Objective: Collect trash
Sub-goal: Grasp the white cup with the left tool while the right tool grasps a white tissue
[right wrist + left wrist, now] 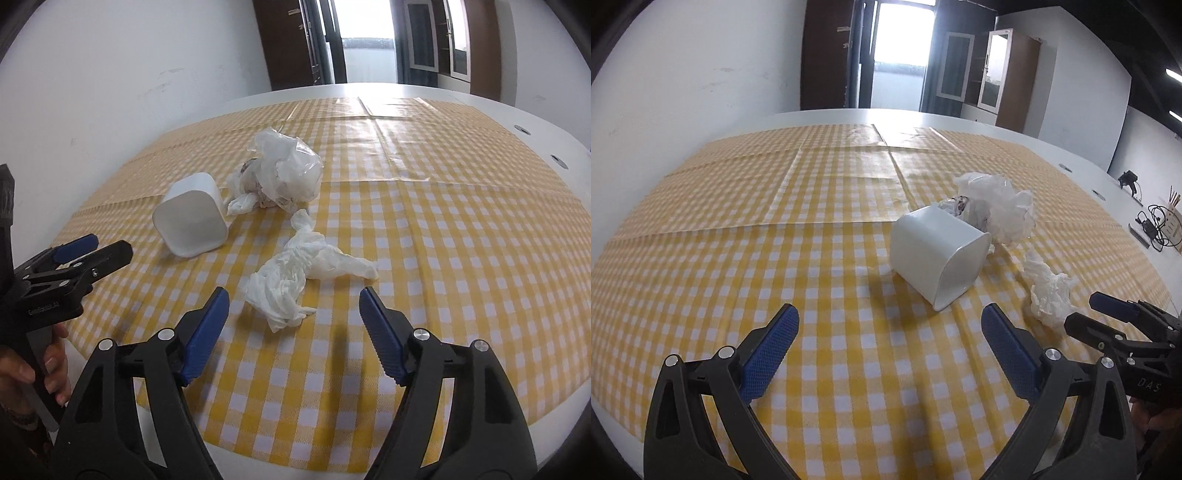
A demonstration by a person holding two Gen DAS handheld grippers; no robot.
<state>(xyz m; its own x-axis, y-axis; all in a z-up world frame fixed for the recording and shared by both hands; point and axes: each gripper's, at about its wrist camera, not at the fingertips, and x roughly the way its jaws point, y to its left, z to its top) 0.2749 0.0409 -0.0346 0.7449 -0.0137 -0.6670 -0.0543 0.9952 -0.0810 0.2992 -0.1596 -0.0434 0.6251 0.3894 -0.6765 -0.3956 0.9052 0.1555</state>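
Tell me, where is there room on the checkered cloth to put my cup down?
Free: the checkered cloth left of the tipped white bin, and the cloth right of the crumpled tissue. Crowded: around the bin, plastic bag and tissue.

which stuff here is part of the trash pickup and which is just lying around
Part of the job:
- white bin, tipped on its side
- crumpled tissue
- plastic bag wad behind the bin

Just lying about:
- checked tablecloth
- cables and wooden holder at the table's far edge
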